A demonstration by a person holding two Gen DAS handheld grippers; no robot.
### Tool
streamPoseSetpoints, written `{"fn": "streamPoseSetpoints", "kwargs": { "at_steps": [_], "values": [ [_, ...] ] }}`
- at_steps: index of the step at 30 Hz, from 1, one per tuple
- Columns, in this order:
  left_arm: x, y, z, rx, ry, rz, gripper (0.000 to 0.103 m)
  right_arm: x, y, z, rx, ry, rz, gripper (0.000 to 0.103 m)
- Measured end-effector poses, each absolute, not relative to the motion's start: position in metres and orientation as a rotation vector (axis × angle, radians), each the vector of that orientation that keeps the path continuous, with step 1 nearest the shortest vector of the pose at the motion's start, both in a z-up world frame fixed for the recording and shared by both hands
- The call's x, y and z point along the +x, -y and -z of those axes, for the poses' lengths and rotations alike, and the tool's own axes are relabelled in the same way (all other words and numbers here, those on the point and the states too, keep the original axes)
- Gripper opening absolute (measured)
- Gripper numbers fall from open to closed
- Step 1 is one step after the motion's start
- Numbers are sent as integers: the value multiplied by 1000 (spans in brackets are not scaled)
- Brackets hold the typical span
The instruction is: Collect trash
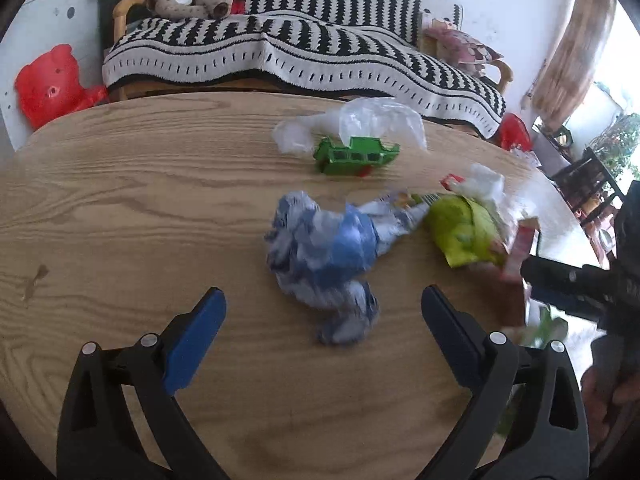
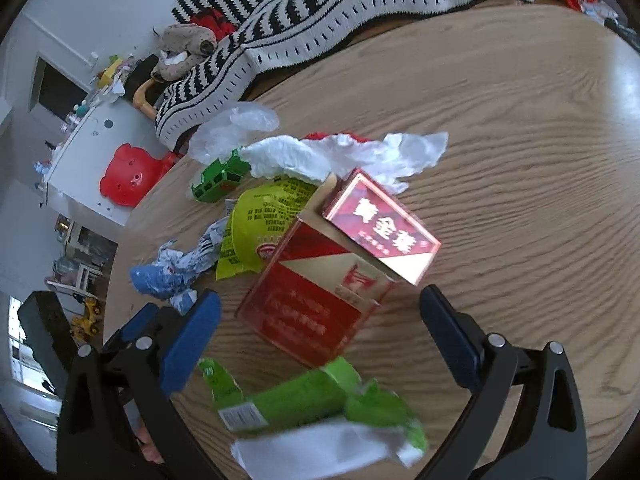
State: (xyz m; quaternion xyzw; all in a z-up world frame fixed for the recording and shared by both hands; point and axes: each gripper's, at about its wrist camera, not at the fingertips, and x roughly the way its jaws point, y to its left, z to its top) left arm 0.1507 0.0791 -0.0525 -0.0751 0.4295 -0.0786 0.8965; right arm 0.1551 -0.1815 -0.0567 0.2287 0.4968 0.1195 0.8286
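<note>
On the desk (image 1: 120,200), we judge the crumpled blue-and-white wrapper (image 1: 324,256) ahead of our left gripper (image 1: 322,312) light and soft, best pinched across its bunched middle; the red carton (image 2: 320,280) before the right gripper (image 2: 320,316) looks stiff, best taken by its flat sides. Both jaws stand wide and empty. We count one blue wrapper, one red carton, one yellow-green packet (image 2: 260,224), one green box (image 2: 296,396), one green toy (image 1: 354,156), some tissue.

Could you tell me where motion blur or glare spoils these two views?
Left wrist view: the blue-and-white wrapper is smeared by motion, and the window side at right is blown out. Right wrist view: the green wrapper near the fingers is blurred; the red box stays readable.
</note>
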Motion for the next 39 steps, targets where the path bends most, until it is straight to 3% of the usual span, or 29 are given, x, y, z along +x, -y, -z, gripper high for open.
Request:
{"fn": "streamPoseSetpoints", "kwargs": {
  "at_steps": [4, 5, 6, 7, 8, 10, 13, 27, 39],
  "values": [
    [167, -75, 59, -128, -901, 151, 95, 160, 167, 56, 412, -1049, -233, 96],
    [169, -74, 60, -126, -903, 153, 95, 159, 163, 56, 380, -1049, -229, 89],
    [168, -73, 60, -125, -902, 155, 90, 159, 160, 56, 358, -1049, -228, 83],
    [167, -71, 60, -120, -904, 157, 72, 158, 158, 55, 340, -1051, -230, 69],
    [166, -69, 61, -108, -914, 154, 64, 159, 157, 56, 337, -1056, -236, 62],
    [161, -67, 59, -73, -917, 134, 48, 155, 158, 54, 333, -1056, -241, 58],
    [150, -68, 54, -85, -921, 134, 42, 149, 162, 44, 317, -1021, -242, 58],
    [103, -94, -5, -148, -799, 67, 37, 116, 196, 2, 324, -880, -216, 58],
    [87, -53, -43, -130, -717, 143, 36, 73, 266, -20, 336, -835, -149, 58]
  ]
}}
